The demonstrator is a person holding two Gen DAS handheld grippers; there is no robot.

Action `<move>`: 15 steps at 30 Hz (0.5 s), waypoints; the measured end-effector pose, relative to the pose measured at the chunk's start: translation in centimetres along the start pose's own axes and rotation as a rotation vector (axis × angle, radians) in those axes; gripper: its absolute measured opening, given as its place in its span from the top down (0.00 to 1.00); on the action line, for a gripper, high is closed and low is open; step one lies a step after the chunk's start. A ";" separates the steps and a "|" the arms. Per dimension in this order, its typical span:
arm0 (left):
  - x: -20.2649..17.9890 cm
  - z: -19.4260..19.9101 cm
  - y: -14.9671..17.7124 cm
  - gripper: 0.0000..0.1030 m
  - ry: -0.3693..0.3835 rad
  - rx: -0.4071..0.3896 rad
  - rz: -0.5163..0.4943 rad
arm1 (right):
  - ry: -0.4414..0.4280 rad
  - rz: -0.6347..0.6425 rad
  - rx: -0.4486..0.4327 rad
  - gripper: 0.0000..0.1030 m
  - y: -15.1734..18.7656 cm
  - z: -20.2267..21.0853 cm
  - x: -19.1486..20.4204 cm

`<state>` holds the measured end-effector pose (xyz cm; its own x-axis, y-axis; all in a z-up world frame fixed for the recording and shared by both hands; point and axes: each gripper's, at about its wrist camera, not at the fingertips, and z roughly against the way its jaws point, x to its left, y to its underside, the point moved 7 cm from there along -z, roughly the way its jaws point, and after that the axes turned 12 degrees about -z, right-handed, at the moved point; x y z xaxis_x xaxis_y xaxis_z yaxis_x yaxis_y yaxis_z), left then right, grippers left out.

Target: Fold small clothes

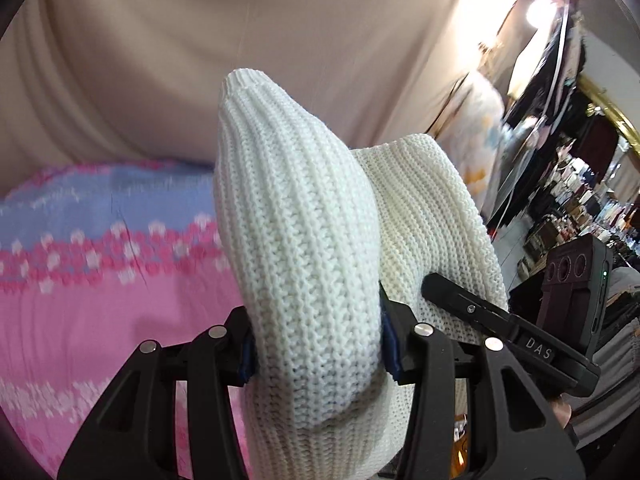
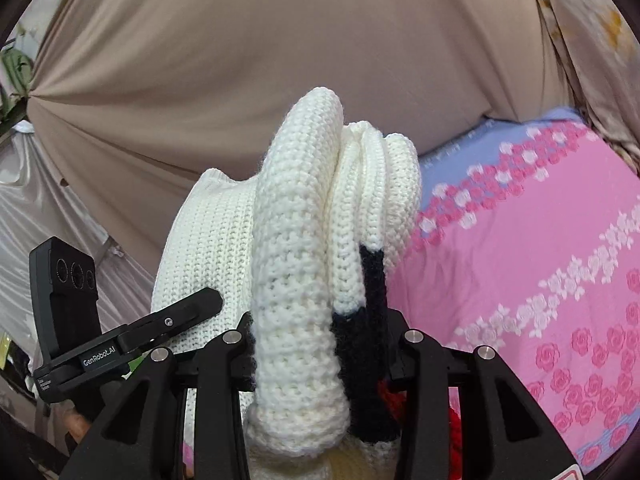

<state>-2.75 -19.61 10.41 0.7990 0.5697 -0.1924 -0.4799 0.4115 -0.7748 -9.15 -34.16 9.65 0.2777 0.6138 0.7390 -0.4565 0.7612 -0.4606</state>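
**Both jaws clamped on the knit, held off the bed**

Jaws: the left gripper point(image 1: 316, 354) is closed to a middling gap on a thick fold of the white knit point(image 1: 296, 216); its blue pads point(image 1: 390, 350) press the fabric from both sides at the lower centre of the left view. The right gripper point(image 2: 320, 356) clamps a bunched roll of the same knit point(image 2: 296, 280), including a black patch point(image 2: 370, 304) at the right of the bundle. A bit of red shows under it at the lower right; what it belongs to cannot be told.

Procedure, as judged for this step:
- Keep both grips firm; bulky rib knit slips when the gap loosens.
- Hold the two grippers level with each other so the garment hangs evenly.
- Spread them apart before lowering, so the bunched layers open flat instead of landing as a lump.
- Lay it on the pink floral sheet point(image 1: 92, 300), well short of the beige drape point(image 1: 240, 40).

Pose: each gripper points forward and somewhat downward. Each appears at the inner edge of the other's view, so they are close side by side. The knit rises ahead of the jaws, the sheet lies below, and the drape fills the upper frame.
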 end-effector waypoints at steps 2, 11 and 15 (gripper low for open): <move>0.1 3.0 -2.5 0.55 -0.007 -0.082 -0.037 | -0.043 0.054 -0.038 0.63 -1.5 1.1 2.7; 7.0 12.4 -5.8 0.52 -0.115 -0.219 -0.009 | -0.287 0.227 -0.086 0.61 -3.1 1.8 15.7; 14.0 8.5 -0.6 0.40 -0.199 -0.093 0.105 | -0.299 0.160 0.056 0.52 -0.2 -5.5 14.7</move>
<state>5.65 -5.83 13.31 0.6548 0.7387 -0.1596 -0.5140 0.2805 -0.8107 -0.30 -24.15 17.87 -0.0577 0.6298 0.7746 -0.5226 0.6421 -0.5609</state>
